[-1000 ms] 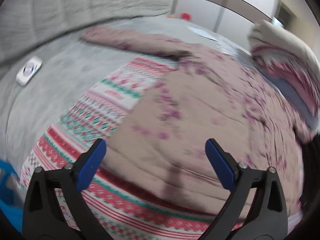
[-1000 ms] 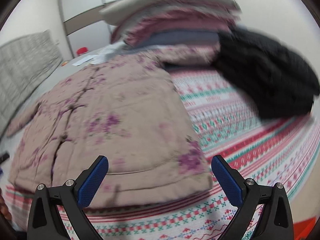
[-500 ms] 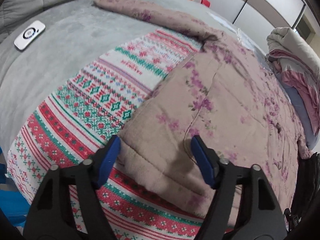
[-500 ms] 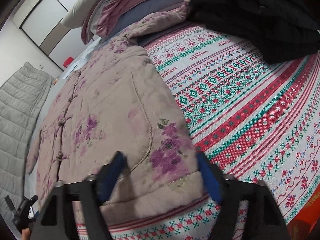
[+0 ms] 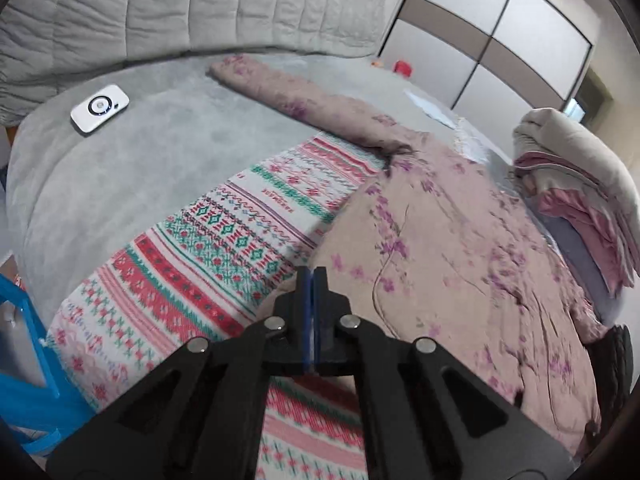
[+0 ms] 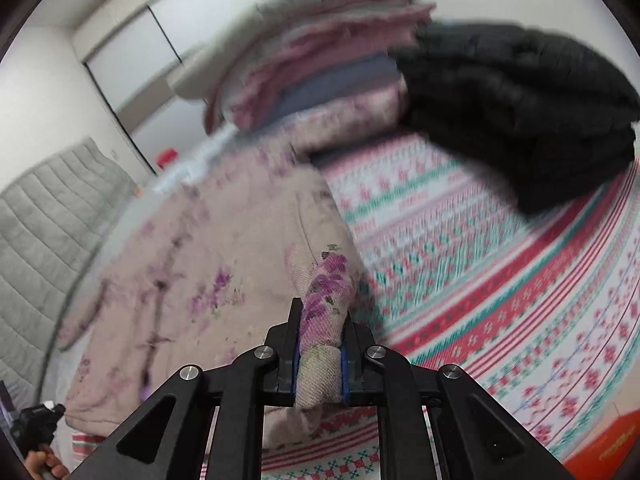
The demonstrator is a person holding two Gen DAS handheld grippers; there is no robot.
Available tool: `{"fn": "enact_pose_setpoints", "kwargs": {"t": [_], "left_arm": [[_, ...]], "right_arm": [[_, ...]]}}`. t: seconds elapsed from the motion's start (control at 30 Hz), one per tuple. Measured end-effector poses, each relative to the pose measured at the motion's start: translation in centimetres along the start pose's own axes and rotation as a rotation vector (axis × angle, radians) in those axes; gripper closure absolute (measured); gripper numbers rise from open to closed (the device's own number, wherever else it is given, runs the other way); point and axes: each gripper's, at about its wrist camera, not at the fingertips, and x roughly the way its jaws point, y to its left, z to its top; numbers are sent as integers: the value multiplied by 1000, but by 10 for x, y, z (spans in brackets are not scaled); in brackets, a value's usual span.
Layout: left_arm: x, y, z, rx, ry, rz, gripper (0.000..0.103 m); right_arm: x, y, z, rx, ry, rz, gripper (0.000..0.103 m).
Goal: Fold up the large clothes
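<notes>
The floral jacket [image 6: 208,264] lies spread on the patterned blanket [image 6: 500,280], stretching away ahead of both tools. The right gripper [image 6: 320,344] has just been closing and is now clamped on a bunched fold of the jacket's hem – cloth bulges up between its blue pads. The left gripper [image 5: 311,280] has just been closing too; its jaws are pressed together at the jacket's [image 5: 460,248] near corner – whether cloth is caught between them cannot be told.

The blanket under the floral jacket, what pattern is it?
Blanket: red, green and white knit-style bands, clearest in the left wrist view.
</notes>
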Motion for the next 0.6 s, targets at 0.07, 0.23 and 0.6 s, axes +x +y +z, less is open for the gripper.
{"fn": "enact_pose_setpoints", "kwargs": {"t": [0.07,0.23,0.6], "left_arm": [[7,-10,-4,44,30,2,101],[24,-5,-5,25,62,28,101],[0,7,11,-116,39,21,74]], "right_arm": [[4,10,-3,-46,22,-15,90],[31,7,-9,-21,124,-44,89],[30,-31,-4,131,123,-70,78]]}}
